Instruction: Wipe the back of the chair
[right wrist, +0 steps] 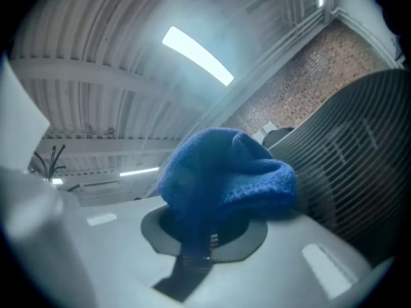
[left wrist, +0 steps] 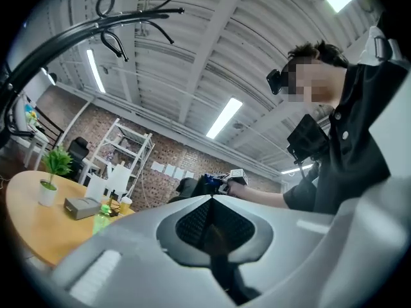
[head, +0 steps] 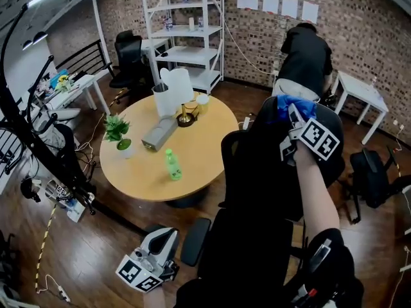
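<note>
A black office chair stands just in front of me, its mesh back (head: 266, 165) facing me. My right gripper (head: 297, 122) is up at the top edge of that back, shut on a bunched blue cloth (head: 290, 105). In the right gripper view the blue cloth (right wrist: 225, 178) fills the gap between the jaws and lies against the ribbed chair back (right wrist: 359, 146). My left gripper (head: 159, 246) hangs low at the left, beside the chair's armrest (head: 194, 239), touching nothing. Its jaws meet with nothing between them in the left gripper view (left wrist: 212, 201).
A round wooden table (head: 199, 165) beyond the chair holds a green bottle (head: 173, 164), a potted plant (head: 118, 133) and a grey box (head: 159, 133). A person (head: 307, 59) bends over at the back wall. A black stand with cables (head: 38, 146) is left, a bag (head: 372, 172) right.
</note>
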A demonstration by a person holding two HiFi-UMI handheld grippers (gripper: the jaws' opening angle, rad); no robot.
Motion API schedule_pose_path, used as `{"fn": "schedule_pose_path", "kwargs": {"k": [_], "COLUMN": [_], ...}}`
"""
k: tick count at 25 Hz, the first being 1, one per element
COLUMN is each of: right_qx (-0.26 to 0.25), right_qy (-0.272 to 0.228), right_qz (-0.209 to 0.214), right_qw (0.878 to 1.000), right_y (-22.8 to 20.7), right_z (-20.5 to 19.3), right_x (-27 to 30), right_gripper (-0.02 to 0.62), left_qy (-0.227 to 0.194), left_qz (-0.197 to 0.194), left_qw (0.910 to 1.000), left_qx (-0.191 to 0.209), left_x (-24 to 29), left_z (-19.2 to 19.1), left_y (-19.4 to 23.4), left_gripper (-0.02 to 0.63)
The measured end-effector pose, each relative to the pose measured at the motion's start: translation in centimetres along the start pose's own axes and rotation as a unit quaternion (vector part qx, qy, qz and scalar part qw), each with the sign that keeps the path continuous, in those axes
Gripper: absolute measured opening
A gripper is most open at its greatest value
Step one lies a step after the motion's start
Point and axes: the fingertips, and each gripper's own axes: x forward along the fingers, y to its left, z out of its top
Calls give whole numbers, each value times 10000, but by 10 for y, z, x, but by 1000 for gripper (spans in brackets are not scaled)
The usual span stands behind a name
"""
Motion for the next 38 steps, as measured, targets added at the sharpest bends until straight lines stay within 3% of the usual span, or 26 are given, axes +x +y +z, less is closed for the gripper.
{"fn": "schedule_pose_path", "kwargs": {"k": [5, 10, 20, 27, 29, 32, 33, 38], "right_qx": [-97, -424, -1152, -1759, -1972, -2601, -2783, -3269], "right_qy": [-216, -310, -145, -430, -670, -989, -908, 4], "right_qz": [-407, -650, -992, -1797, -2257, -2842, -2836, -2206], "right_qw": [9989, 9965, 9883, 9669, 9517, 9175, 9132, 9189], "right_y": [-56, -81, -95, -119, -127, -128, -124, -101], "right_z": [22, 41, 51, 87, 105, 121, 116, 53], "right_x": [-46, -93, -147, -208, -234, -261, -259, -193], "right_gripper": [52, 52, 52, 52, 52, 52, 52, 52], "left_qy": [215, 380, 534, 615, 629, 650, 649, 586], "left_qz": [-675, -1275, -1819, -2105, -2194, -2253, -2252, -2037], "left_qw": [9975, 9910, 9815, 9750, 9728, 9712, 9712, 9763], "left_qx": [-43, -150, -269, -368, -395, -426, -429, -434], "left_x": [44, 76, 98, 107, 109, 110, 109, 97], "left_z": [-12, -24, -36, -45, -46, -49, -49, -45], "left_y": [-15, -39, -65, -76, -81, -81, -81, -70], "left_gripper": [5, 5, 5, 5, 5, 5, 5, 5]}}
